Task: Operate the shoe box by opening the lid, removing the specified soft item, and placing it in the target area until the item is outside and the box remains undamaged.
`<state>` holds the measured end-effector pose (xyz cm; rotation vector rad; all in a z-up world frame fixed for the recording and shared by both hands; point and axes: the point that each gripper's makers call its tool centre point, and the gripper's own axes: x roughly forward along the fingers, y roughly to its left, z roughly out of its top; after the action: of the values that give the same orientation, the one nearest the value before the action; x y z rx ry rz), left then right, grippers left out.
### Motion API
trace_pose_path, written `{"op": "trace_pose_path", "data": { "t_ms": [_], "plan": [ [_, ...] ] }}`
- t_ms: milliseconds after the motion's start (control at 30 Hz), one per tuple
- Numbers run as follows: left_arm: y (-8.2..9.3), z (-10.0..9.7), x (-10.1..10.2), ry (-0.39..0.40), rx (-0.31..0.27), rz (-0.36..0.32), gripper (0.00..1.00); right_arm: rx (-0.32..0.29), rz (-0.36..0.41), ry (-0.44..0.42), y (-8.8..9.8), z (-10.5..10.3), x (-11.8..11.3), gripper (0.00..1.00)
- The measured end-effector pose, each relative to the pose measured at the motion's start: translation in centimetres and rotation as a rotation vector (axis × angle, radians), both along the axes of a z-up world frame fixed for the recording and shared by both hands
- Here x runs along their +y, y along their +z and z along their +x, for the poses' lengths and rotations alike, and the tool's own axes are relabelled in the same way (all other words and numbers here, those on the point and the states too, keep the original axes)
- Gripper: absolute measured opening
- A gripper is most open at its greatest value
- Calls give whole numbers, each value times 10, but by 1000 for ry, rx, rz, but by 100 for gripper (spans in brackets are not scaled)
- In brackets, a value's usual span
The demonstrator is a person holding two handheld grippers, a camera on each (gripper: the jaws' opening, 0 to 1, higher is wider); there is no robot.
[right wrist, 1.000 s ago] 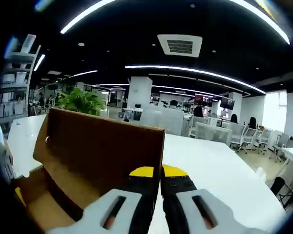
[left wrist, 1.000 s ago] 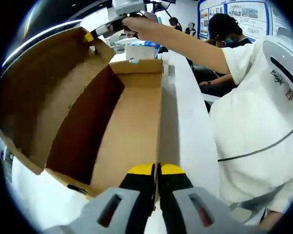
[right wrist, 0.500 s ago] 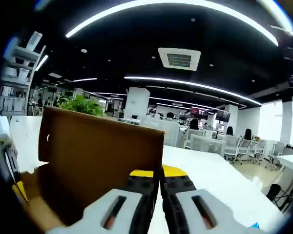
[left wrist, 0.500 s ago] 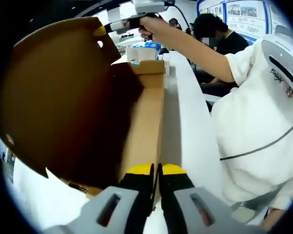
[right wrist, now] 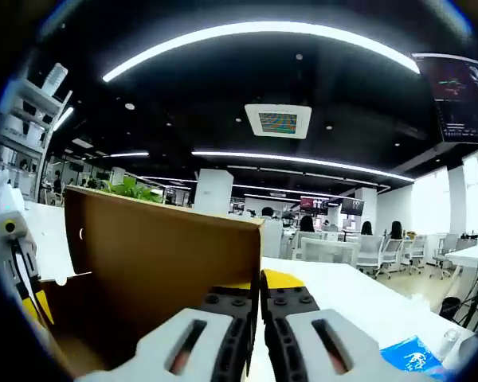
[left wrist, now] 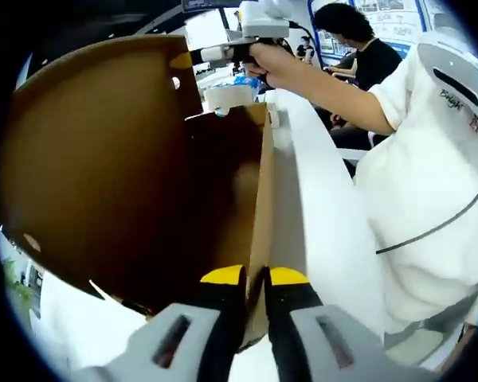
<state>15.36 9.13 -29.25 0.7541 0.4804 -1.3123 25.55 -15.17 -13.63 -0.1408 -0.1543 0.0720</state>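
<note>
A brown cardboard shoe box lies on a white table (left wrist: 323,207), with its long side wall (left wrist: 260,183) running away from me. Its hinged lid (left wrist: 95,159) stands tilted over the box and hides most of the inside. My left gripper (left wrist: 255,280) is shut on the near end of the side wall, cardboard between its yellow tips. At the lid's far top corner, my right gripper (left wrist: 183,59) pinches the edge, held by a person's hand. In the right gripper view the lid (right wrist: 159,255) fills the lower left, with my right gripper (right wrist: 259,280) shut on its rim.
The person's arm (left wrist: 327,79) and white shirt (left wrist: 430,183) crowd the right side. A white and blue carton (left wrist: 227,95) stands past the box's far end. A blue packet (right wrist: 414,354) lies on the table (right wrist: 342,290). Another person (left wrist: 358,32) sits behind.
The lid has swung from leaning back, with the bare box floor showing, to standing over the box and covering the inside. My right gripper rose with its corner; the left kept its grip.
</note>
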Motion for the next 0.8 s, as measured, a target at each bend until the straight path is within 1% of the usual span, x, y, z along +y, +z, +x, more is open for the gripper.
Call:
{"op": "trace_pose_path", "data": {
  "t_ms": [67,100,133,167,300,533,567,600,700,733,767,800],
  "plan": [
    [3,5,-3,21,-47,-41,13,-13,2,1,-2,-6,-1,0],
    [4,6,-3,25,-61,-55,14,-16,1,0,-2,-7,-1,0],
    [5,7,-4,26,-82,-77,14,-19,-19,-8,-3,-10,-1,0],
    [6,7,-4,30,-86,-93,15,-24,-33,-14,-3,-12,0,0],
    [7,6,-4,30,-104,-109,15,-38,-50,-13,-3,-18,0,0],
    [7,6,-4,40,-104,-108,18,-36,-45,-6,-4,-20,0,0],
    [9,7,-4,35,-115,-132,18,-50,-52,-17,-8,-21,0,0],
    [9,7,-4,10,-141,-128,18,-60,-58,-24,-8,-21,0,0],
    [9,7,-4,5,-171,-136,19,-69,-52,-31,-7,-20,1,0],
    [11,8,-6,-2,-181,-162,19,-69,-53,-32,-7,-20,1,0],
    [13,8,-7,3,-178,-183,19,-69,-53,-31,-7,-20,1,0],
    [15,8,-6,24,-152,-218,19,-67,-55,-31,-7,-19,1,0]
  ]
}}
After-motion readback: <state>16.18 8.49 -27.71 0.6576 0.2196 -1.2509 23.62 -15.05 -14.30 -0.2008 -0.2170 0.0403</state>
